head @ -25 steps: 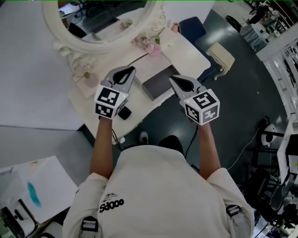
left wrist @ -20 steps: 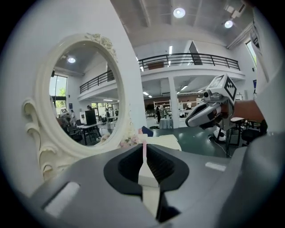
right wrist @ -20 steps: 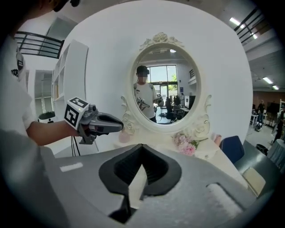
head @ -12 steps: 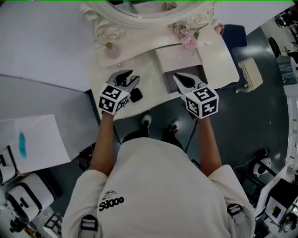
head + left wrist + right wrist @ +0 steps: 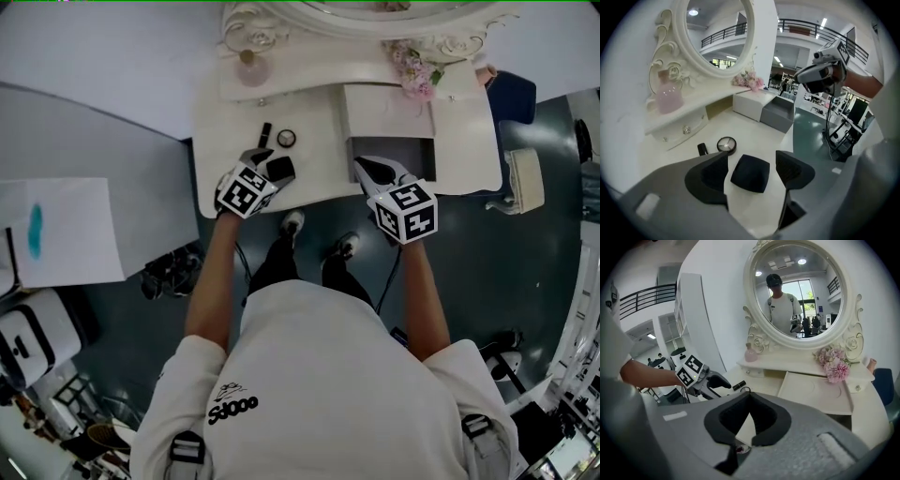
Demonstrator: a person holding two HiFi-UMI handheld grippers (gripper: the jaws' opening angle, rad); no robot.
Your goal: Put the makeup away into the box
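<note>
- The vanity table has bare top between the two grippers; in the head view its front edge runs close by both, at 6 o'clock
- The grey box stands open at 3 o'clock from the left gripper
- The left gripper's jaws have just been opening and are released; the black compact lies on the table between them, pads clear of it
- A round compact and a black tube lie just beyond, at 11 o'clock
- The right gripper is clenched on nothing, at the box's front left corner
</note>
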